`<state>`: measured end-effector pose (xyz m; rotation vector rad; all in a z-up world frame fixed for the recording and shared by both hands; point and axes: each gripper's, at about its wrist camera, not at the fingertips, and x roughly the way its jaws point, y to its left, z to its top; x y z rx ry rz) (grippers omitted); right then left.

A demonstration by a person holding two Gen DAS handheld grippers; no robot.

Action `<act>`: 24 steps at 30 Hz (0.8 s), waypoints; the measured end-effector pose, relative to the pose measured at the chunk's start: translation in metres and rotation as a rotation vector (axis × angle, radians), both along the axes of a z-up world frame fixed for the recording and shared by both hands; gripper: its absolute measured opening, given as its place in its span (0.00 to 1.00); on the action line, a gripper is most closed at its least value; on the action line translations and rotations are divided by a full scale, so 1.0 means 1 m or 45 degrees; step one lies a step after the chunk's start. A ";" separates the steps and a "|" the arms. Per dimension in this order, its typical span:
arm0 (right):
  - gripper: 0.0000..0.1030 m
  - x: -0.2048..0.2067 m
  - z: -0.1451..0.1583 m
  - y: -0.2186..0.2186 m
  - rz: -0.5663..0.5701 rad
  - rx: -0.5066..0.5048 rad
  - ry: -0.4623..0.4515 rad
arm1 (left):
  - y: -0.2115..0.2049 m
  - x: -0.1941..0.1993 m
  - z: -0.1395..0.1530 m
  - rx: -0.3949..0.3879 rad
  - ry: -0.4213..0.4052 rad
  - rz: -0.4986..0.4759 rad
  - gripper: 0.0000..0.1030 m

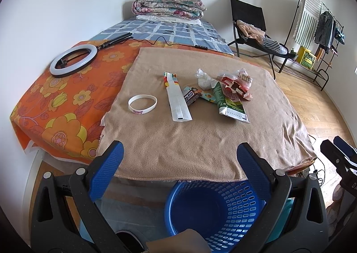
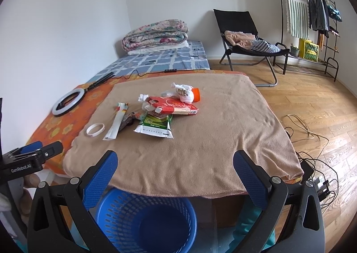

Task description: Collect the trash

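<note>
Bed [image 1: 169, 29] runs along the wall, folded quilt [image 1: 168, 5] at the far end. Tan towel [image 2: 200, 141] covers the near surface, orange floral sheet [image 1: 67, 101] beside it with a ring light [image 1: 73, 60] lying flat.

Blue basket [image 2: 125, 219] sits on the floor under the towel's near edge, nothing visible inside.

Trash is clustered mid-towel, well apart from the basket:
- red carton [image 2: 176, 106], flattened, on top of the pile
- green-white carton [image 2: 156, 126], flattened, just in front of it
- long white wrapper [image 1: 177, 99], flat
- crumpled tissue [image 1: 204, 78] behind the pile
- white wristband [image 1: 142, 103] off to the left, apart from the rest

Left gripper [image 1: 178, 161]: spread wide, nothing held, near the towel's front edge. Right gripper [image 2: 175, 167]: same, wide and nothing held.
</note>
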<state>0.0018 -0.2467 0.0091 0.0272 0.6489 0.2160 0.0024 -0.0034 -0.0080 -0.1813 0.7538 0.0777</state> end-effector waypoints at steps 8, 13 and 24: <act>0.99 -0.001 -0.003 0.001 -0.045 -0.044 -0.016 | 0.003 0.001 -0.004 0.000 0.002 0.002 1.00; 0.99 -0.001 -0.004 -0.001 -0.052 -0.057 -0.043 | 0.003 0.001 -0.005 0.003 0.004 0.002 1.00; 0.99 0.003 -0.015 0.002 -0.019 -0.085 -0.006 | 0.012 -0.002 -0.019 0.028 0.032 0.020 1.00</act>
